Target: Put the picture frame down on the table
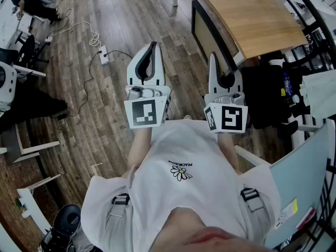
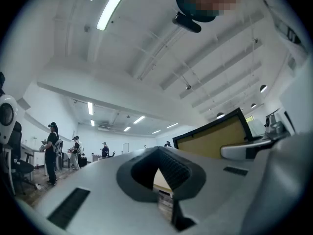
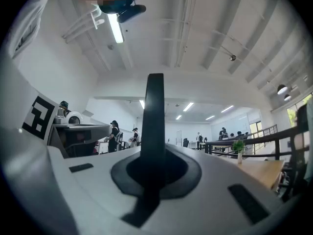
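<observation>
The picture frame (image 1: 209, 33), a black rim round a tan panel, stands on edge above the wood floor, just left of the wooden table (image 1: 252, 14). My right gripper (image 1: 220, 70) is shut on its near edge. In the right gripper view that edge is a black bar (image 3: 155, 111) rising from between the jaws of the right gripper (image 3: 152, 173). My left gripper (image 1: 152, 49) is to the frame's left, shut on nothing, with its tips touching. From the left gripper (image 2: 159, 153) view, the frame (image 2: 215, 141) shows at the right and tilts upward.
A power strip with a white cable (image 1: 103, 54) lies on the floor ahead of the left gripper. Dark bags and chair parts (image 1: 268, 93) crowd the table's near end. A pale blue chair back (image 1: 302, 177) is at my right. People stand far off (image 2: 51, 151).
</observation>
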Motion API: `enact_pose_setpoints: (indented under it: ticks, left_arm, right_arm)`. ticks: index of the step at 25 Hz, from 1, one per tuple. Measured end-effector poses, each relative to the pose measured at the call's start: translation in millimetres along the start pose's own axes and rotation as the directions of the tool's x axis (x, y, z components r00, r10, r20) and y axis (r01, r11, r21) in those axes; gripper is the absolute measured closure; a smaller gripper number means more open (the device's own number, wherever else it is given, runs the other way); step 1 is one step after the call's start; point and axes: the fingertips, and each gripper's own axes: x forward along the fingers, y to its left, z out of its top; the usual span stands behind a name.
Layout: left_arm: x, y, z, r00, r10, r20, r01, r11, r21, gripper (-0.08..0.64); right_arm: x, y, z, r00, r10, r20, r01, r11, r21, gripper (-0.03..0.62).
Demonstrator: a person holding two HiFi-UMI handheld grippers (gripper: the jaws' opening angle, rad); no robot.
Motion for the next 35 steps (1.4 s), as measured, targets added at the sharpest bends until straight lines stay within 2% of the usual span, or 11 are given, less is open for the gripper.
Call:
enact_pose_setpoints:
  ticks: [7, 9, 12, 19, 21, 25, 28, 32, 35]
  left_arm:
    - [2.2, -17.2, -9.6, 0.999, 0.033, -0.031, -0.033, 0.999, -0.001, 0.545]
    - [2.8, -18.1, -11.0, 0.998, 0.046, -0.037, -0.046, 0.999, 0.002, 0.546]
    - [6.2, -19.2, -10.6, 0.997, 0.062, -0.039, -0.061, 0.998, 0.029, 0.546]
    - [10.4, -1.3, -16.7, 0.993, 0.106, -0.049, -0.103, 0.993, 0.054, 0.546]
    - [16.4, 2.1, -18.8, 0.993, 0.107, -0.052, -0.104, 0.992, 0.066, 0.546]
    - [35.7, 4.6, -23.8, 0.998, 0.058, -0.038, -0.056, 0.997, 0.058, 0.545]
    - [58.2, 17.9, -28.8, 0.998, 0.061, -0.014, -0.060, 0.996, 0.063, 0.546]
    - [107.0, 45.9, -31.3, 0.997, 0.058, 0.055, -0.062, 0.995, 0.081, 0.545]
    - [151.7, 69.6, -37.1, 0.995, 0.077, 0.069, -0.080, 0.996, 0.047, 0.546]
  right_arm:
    - [-10.1, -22.9, -5.1, 1.000, 0.025, -0.005, -0.025, 1.000, 0.002, 0.575]
    - [-10.6, -26.9, -7.6, 0.999, 0.043, -0.009, -0.042, 0.998, 0.040, 0.575]
    - [-11.4, -35.6, -11.2, 0.998, 0.068, -0.006, -0.066, 0.987, 0.146, 0.575]
    - [-9.2, -49.2, -14.1, 0.999, 0.047, 0.018, -0.050, 0.977, 0.209, 0.575]
    - [-9.0, -54.5, -15.3, 0.999, 0.036, 0.018, -0.039, 0.977, 0.210, 0.575]
    - [1.1, -71.2, -17.2, 1.000, 0.011, 0.024, -0.015, 0.979, 0.201, 0.575]
    - [16.0, -85.0, -18.1, 0.999, -0.011, 0.042, 0.003, 0.981, 0.194, 0.575]
    - [42.5, -100.8, -18.1, 0.996, -0.037, 0.079, 0.026, 0.989, 0.143, 0.575]
    - [70.7, -114.8, -24.2, 0.995, -0.064, 0.078, 0.055, 0.992, 0.109, 0.575]
